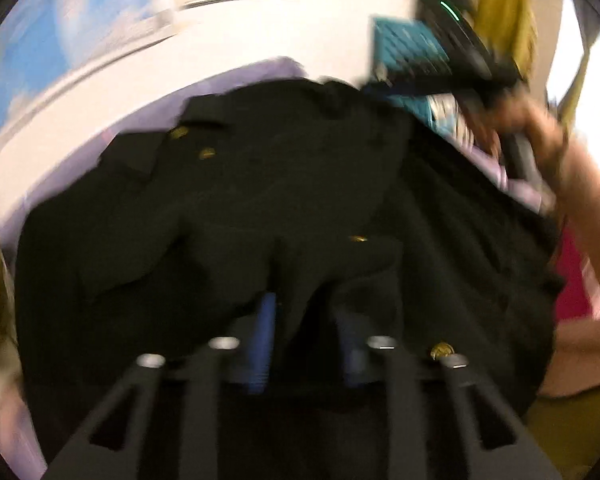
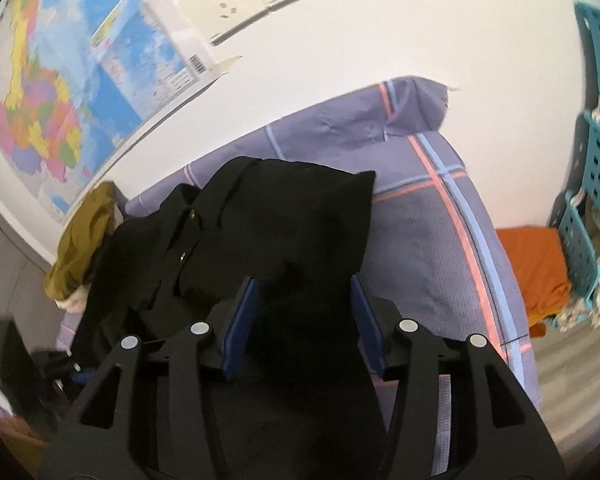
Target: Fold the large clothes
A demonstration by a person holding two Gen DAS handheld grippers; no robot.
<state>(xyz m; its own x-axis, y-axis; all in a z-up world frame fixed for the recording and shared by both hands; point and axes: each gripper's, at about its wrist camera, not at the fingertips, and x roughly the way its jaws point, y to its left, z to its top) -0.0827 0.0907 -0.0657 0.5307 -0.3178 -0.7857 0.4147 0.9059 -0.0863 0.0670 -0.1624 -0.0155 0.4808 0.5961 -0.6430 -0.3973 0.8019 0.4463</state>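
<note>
A large black garment with gold buttons (image 1: pixel 260 200) lies spread on a purple plaid bed sheet (image 2: pixel 428 216); it also shows in the right wrist view (image 2: pixel 260 224). My left gripper (image 1: pixel 306 312) has a fold of the black cloth bunched between its blue pads (image 1: pixel 265 328), which stand a little apart; the view is blurred. My right gripper (image 2: pixel 302 300) is wide open, with black cloth lying between and under its blue pads (image 2: pixel 242 316). The right gripper body and the hand that holds it (image 1: pixel 500 112) show at the upper right of the left wrist view.
An olive garment (image 2: pixel 84 240) lies at the bed's far left by the wall. A map (image 2: pixel 60 92) and sockets (image 2: pixel 236 0) are on the white wall. Teal perforated bins (image 2: pixel 596 184) and orange cloth (image 2: pixel 536 264) sit at the right.
</note>
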